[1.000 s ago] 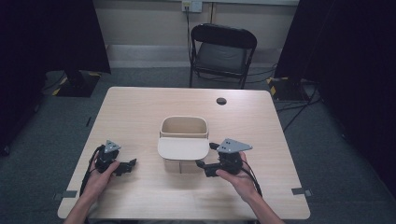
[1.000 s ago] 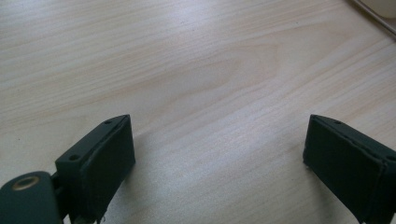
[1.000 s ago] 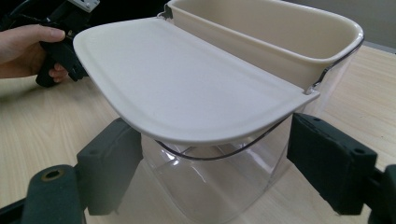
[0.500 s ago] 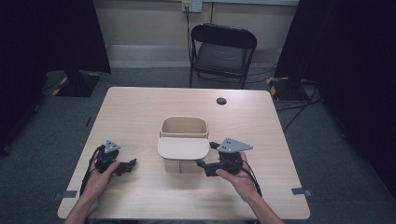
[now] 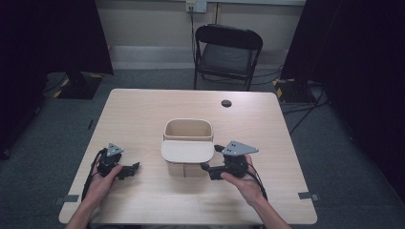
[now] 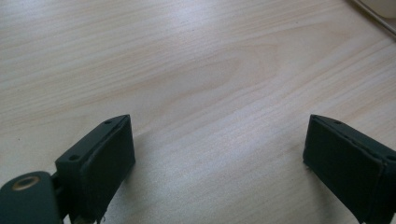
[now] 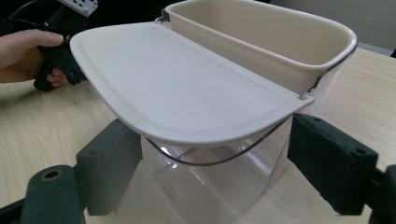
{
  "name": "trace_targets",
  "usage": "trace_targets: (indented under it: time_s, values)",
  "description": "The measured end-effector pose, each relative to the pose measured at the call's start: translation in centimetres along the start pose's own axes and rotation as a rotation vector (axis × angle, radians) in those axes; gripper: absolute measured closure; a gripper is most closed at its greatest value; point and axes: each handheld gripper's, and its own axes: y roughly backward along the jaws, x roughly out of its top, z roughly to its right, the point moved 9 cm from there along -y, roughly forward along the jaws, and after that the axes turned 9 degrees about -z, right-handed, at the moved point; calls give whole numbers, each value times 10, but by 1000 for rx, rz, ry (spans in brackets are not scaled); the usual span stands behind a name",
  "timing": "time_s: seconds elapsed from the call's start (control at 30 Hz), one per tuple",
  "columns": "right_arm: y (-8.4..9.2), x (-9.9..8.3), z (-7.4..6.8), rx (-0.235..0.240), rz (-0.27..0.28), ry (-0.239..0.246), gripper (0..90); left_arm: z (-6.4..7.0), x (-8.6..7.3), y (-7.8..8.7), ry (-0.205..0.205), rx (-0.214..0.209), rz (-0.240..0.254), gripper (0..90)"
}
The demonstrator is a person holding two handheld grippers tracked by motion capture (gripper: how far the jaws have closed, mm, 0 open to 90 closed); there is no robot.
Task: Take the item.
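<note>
Right gripper (image 5: 210, 168) sits wide open at the near right side of the bin (image 5: 187, 145), holding nothing; in the right gripper view its two black jaws stand either side of the bin's clear lower body (image 7: 210, 186), apart from it, with the cream lid (image 7: 177, 88) hanging over them. Left gripper (image 5: 131, 169) also open and empty, resting over bare table (image 6: 187, 70), well apart from the bin on its left. Bin stands upright near the middle of the table, lid swung out flat toward the person, cream inner tub (image 5: 188, 130) open behind it, thin wire bail (image 7: 210, 161) drooping under the lid's front edge. Risks, as I judge them: the jaws are level with the clear wall, so a close here would likely pinch the slick plastic or catch the wire rather than the lid, and the light bin could skid or tip toward the chair (image 5: 228, 55) since nothing braces it. Lifting the lid from beneath with one claw could drag the whole bin along; the far hand is too distant to steady it.
</note>
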Motion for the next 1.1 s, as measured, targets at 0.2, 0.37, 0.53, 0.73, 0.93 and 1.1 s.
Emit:
trace_targets:
  time_s: [0.2,0.37,0.53,0.73,0.93,1.1]
  values:
    - [0,1,0,1,3,-3,174,0,0,0,0,-1,0,83]
    - [1,1,0,-1,5,-4,177,0,0,0,0,0,0,83]
    - [1,2,0,2,7,-6,176,0,0,0,-1,-1,0,83]
    - [2,3,0,2,9,-7,180,0,0,0,0,0,0,83]
    - [2,4,0,0,4,-6,181,0,0,0,0,-1,0,83]
    - [3,6,0,-3,11,-1,191,0,0,0,0,-1,0,83]
